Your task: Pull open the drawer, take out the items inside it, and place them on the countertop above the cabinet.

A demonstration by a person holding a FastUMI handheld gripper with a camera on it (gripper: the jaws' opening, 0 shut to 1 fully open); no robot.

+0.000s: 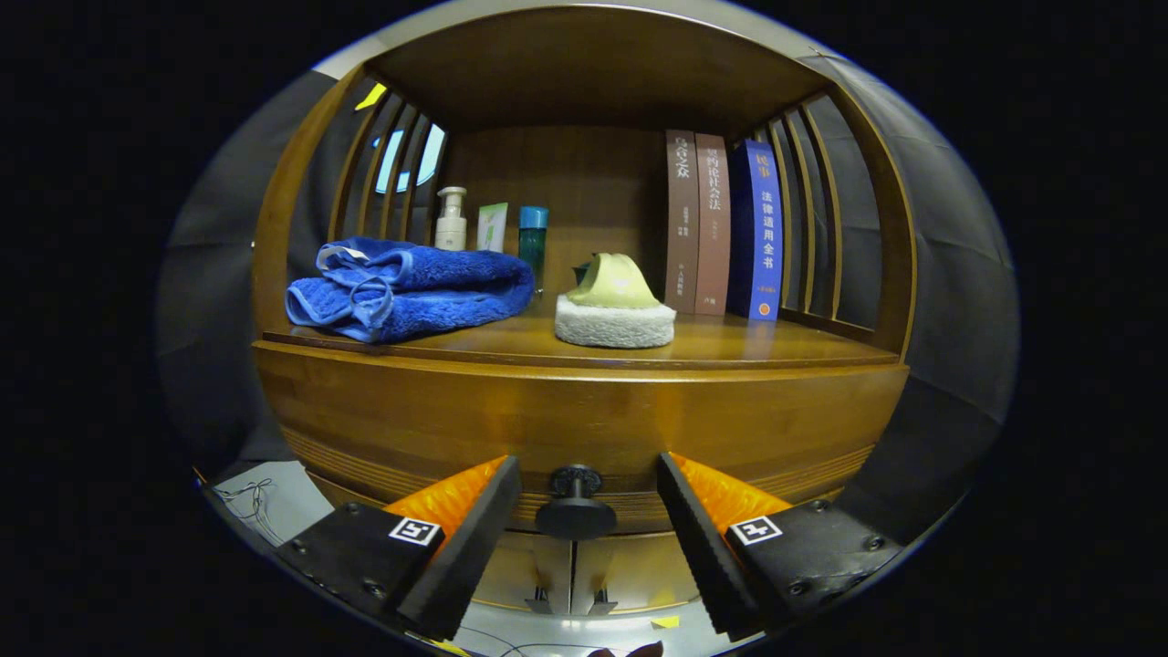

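Gripper (577, 511) is spread wide, one finger on each side of the drawer knob (575, 507), neither touching it. We see the knob sitting between the fingers, roughly centred.

Drawer (584, 415) front looks flush with the cabinet, so it reads as closed. Anything inside it is hidden from us.

Countertop (730, 345) above the drawer carries a blue towel (406, 287), a round white pad with a pale yellow piece on top (614, 306), three bottles or tubes at the back (491, 226), and three books (721, 224) standing upright to the right.

Which step: we can't settle it. A closed drawer with fingers framing the knob fits lining up for a pull. It also fits a drawer pushed back in with the towel and pad already up on the countertop (either reading matches what we see). We can't tell whether those items came out of the drawer.

If a pull is what follows, our judgement is that the fingers need to close squarely on the knob stem or cap, and the pull should run straight back, or the grip could slip off the round cap.

Writing: book spines carry Chinese titles. The blue one reads 法律适用全书 as far as we can make out; the two brown spines are too blurred to read reliably. Bottle labels are too small.
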